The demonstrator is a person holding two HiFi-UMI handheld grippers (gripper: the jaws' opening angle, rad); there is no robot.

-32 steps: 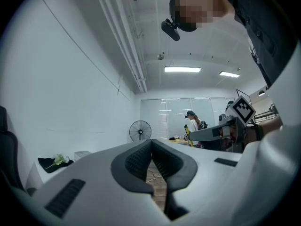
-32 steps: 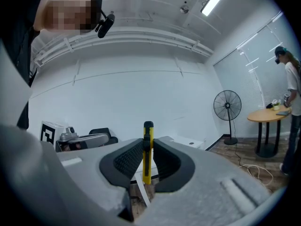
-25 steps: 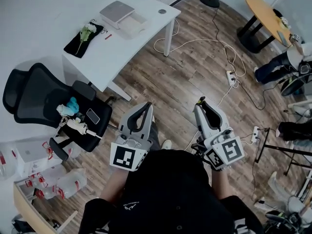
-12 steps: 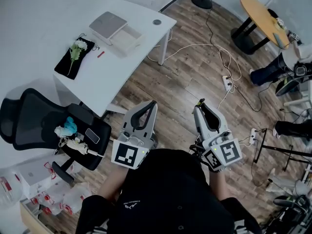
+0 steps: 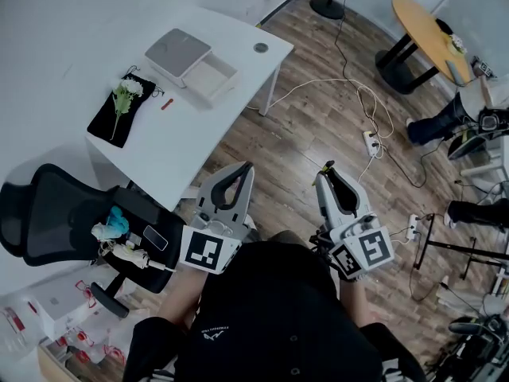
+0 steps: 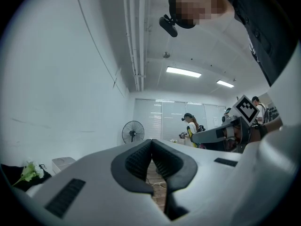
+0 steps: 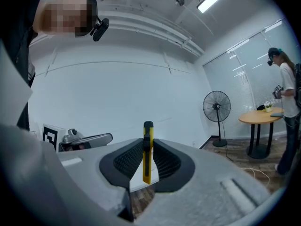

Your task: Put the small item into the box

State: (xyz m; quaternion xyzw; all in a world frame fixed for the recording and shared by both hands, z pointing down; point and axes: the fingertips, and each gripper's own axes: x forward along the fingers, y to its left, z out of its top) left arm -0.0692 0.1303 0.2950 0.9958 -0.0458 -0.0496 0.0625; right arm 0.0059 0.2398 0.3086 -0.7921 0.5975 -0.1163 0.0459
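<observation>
- small item [image 7: 148, 140] is sitting clamped between the jaws of the right gripper [image 5: 330, 175]; it is standing upright, its top poking above the jaw tips; the gripper is being held in front of the person's body over the wood floor [image 5: 318, 126], well apart from the box [image 5: 227, 74]
- step in hand, as a judgement: carrying the item to the box; doing it well means keeping the squeeze steady, walking up to the table [image 5: 207, 134], bringing the jaws over the open tray part and lowering before letting go; the item is thin and gripped on its flat sides, so it could be tipping or slipping if the grip loosens early
- the item is looking like a slim yellow utility cutter with a black slider and black top end; it is narrow, rigid, probably light
- the box is sitting on the white table, open white tray with a grey lid [image 5: 176, 52] touching it on the far side; the tray is looking empty
- left gripper [image 6: 151, 149] is holding nothing; its 2 jaws are pressed together at the tips
- also lying on the table: a black cloth [image 5: 99, 122] with a flower [image 5: 122, 98], 1 small red thing [image 5: 165, 103] just beside the cloth
- a black office chair [image 5: 64, 213] is standing near the table's near end, with clutter on its seat
</observation>
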